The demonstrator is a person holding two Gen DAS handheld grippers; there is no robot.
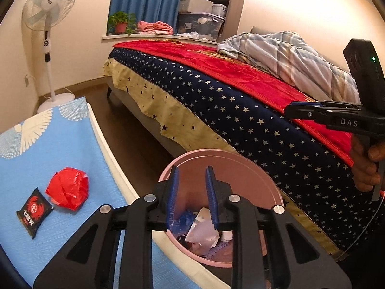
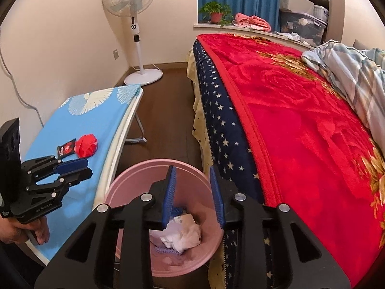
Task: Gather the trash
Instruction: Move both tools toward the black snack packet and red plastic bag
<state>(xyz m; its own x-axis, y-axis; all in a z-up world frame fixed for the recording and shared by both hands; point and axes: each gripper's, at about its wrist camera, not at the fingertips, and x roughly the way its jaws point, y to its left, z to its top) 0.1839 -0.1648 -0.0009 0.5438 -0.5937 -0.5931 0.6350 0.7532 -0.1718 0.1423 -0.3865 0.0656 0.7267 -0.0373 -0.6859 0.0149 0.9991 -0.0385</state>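
Presently, both grippers hang over the pink bin (image 2: 134, 183) on the floor between the surface and the bed. The left gripper (image 1: 191, 192) has its fingers narrowly parted with nothing between them; the right gripper (image 2: 192, 192) likewise, a modest gap and nothing held. No earlier view is available to say how they came to this.

Progress, by judgement: partly done. The bin already holds crumpled white paper (image 2: 182, 234), a silvery foil-like wrapper (image 1: 202, 231) and some blue scraps. Two items remain outside it, on the blue patterned surface (image 1: 36, 149): a crumpled red plastic wad (image 1: 67, 187) and, just beside it, a flat black snack packet (image 1: 34, 210) printed with a red crab.

Materials: the bin is smooth, round, rigid plastic. The red wad is glossy and creased, roughly ball-shaped, likely light and springy. The packet is a sealed, slick, rectangular sachet, lying flat.

Beyond, the bed carries a plush red blanket (image 2: 300, 120) over a navy star-print cover (image 1: 240, 120), with a rumpled plaid quilt (image 1: 288, 55). A white pedestal fan (image 2: 131, 4) stands by the far wall.
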